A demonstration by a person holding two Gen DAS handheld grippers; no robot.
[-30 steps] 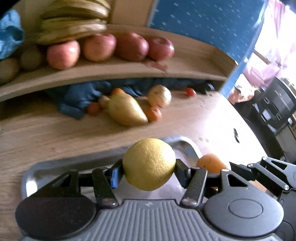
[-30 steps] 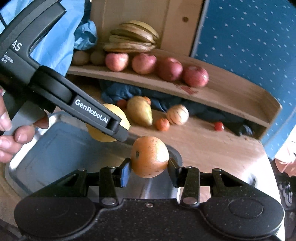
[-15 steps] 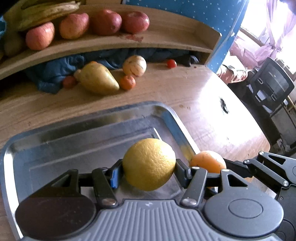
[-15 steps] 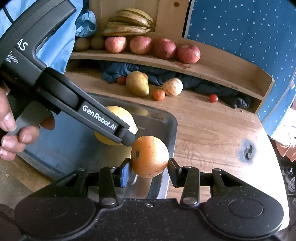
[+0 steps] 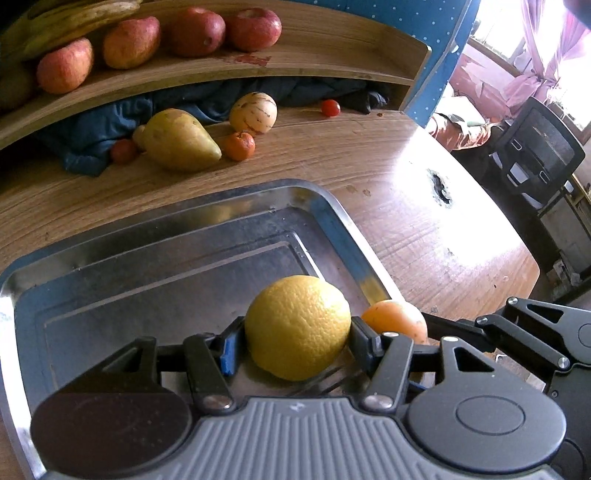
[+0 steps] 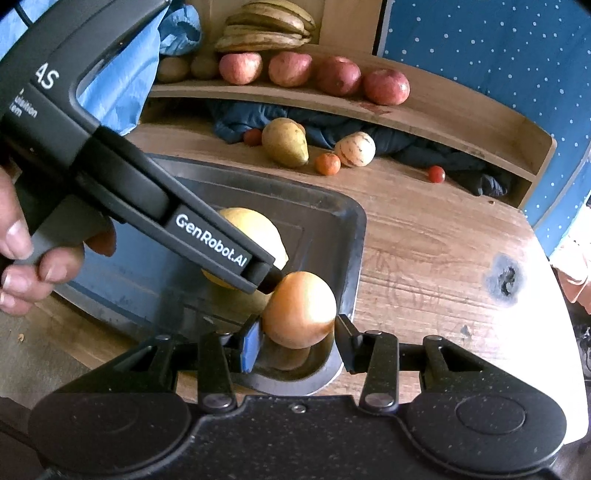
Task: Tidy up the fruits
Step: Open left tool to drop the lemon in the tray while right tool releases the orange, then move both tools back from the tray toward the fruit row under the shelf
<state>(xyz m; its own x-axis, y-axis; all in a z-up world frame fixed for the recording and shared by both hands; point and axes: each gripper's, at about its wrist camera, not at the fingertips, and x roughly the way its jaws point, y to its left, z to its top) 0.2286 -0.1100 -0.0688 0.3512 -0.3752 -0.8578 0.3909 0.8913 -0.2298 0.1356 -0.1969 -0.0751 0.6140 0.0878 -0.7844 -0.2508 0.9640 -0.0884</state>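
Note:
My left gripper [image 5: 297, 345] is shut on a yellow lemon [image 5: 297, 326], held just above the near right part of the metal tray [image 5: 155, 236]. My right gripper [image 6: 298, 338] is shut on an orange [image 6: 300, 309], low over the tray's near right corner [image 6: 352, 266]. The orange [image 5: 395, 319] shows to the right of the lemon in the left wrist view. In the right wrist view the left gripper's black body crosses from the upper left, with the lemon [image 6: 255, 227] partly hidden behind it. A person's hand [image 6: 22, 266] holds that gripper.
On the wooden table [image 5: 406, 206] beyond the tray lie a yellow-green pear [image 5: 177, 140], a small tangerine [image 5: 239, 146], a striped pale melon [image 5: 253, 112] and a cherry tomato [image 5: 330, 108]. A wooden shelf [image 6: 436, 114] above carries red apples [image 6: 338, 75] and bananas [image 6: 266, 27]. Blue cloth [image 6: 255, 118] lies under it.
Both grippers came back from the shelf and sank over the tray, each still gripping its fruit. The tray now fills the lower view; in the last half second little moved.

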